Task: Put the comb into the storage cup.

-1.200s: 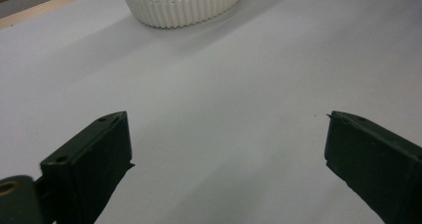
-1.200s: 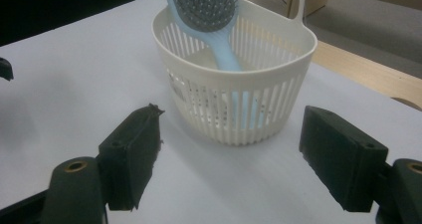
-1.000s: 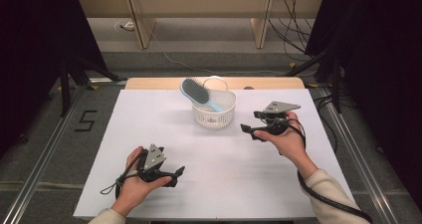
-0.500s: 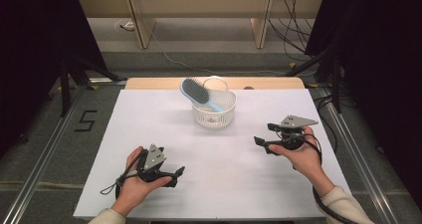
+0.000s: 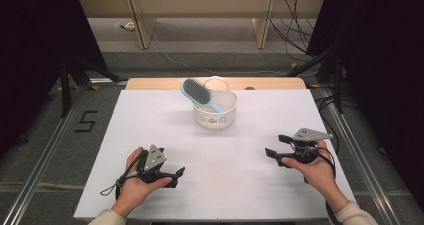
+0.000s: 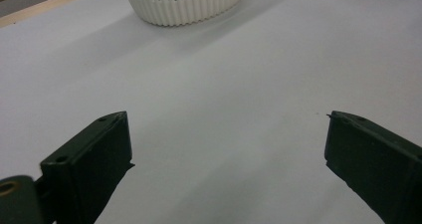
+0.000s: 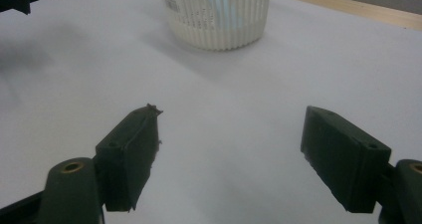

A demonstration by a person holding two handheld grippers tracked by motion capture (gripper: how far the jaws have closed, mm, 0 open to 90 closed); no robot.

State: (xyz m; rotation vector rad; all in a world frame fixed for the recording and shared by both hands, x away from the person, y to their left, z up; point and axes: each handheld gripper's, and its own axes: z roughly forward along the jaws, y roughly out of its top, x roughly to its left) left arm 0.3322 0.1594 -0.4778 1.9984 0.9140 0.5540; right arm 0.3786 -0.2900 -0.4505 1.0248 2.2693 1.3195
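The right gripper (image 5: 274, 152) has drawn back from beside the white basket (image 5: 215, 110) toward the near right part of the table (image 5: 150, 115), and now sits well apart from it, jaws spread wide with nothing between them. The left gripper (image 5: 179, 174) has kept its place at the near left, likewise released and empty. The hairbrush (image 5: 200, 92) still leans in the basket, bristle head over the rim, seemingly unmoved

We find the basket (image 5: 215, 110) at the table's (image 5: 150, 120) far middle, the hairbrush (image 5: 197, 91) standing in it, leaning left; both grippers lie near us, well apart.
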